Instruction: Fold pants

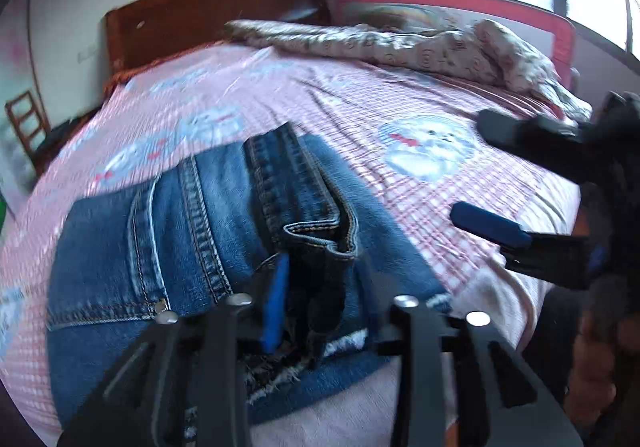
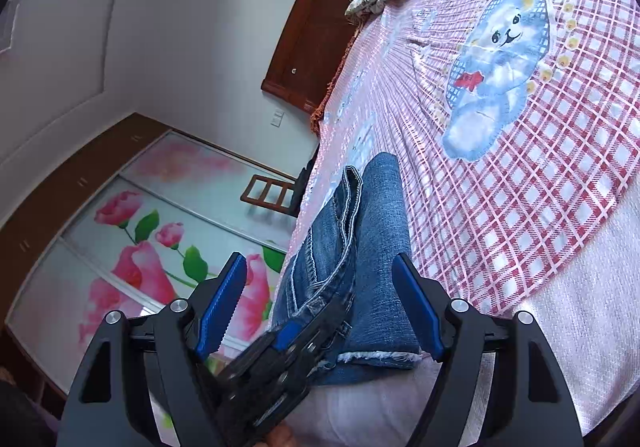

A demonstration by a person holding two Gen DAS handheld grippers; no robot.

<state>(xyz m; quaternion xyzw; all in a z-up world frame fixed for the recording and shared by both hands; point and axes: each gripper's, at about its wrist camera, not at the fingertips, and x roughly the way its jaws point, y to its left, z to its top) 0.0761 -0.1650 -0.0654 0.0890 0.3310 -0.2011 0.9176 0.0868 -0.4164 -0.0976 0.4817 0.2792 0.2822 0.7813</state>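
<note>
Near the front edge of the bed with the pink-and-white checked bedspread point(image 1: 360, 95) lie the blue denim pants point(image 1: 192, 215), already doubled over on themselves, frayed hems toward me and the stitched waistband and pocket facing up. The left tongs point(image 1: 304, 311) are pinching a bunched fold of the denim, one blue pad showing against the dark cloth; from the right-hand camera they can be seen reaching in from the near left to grip that fold. The right tongs point(image 2: 320, 311) are spread wide and hold nothing, hovering just off the right side of the pants above the bedspread.

I'd judge the denim fairly heavy and stiff for cloth: it will hold a crease and sag little, but the thick seams and waistband bunch up and resist lying flat. It isn't slippery or fragile, so a firm bite is safe. The best places to take hold look like the doubled edges or the waistband corners, where several layers stack; the frayed hems are thin and could pull loose. A crumpled patterned quilt point(image 1: 400, 43) sits at the far side, well apart.
</note>
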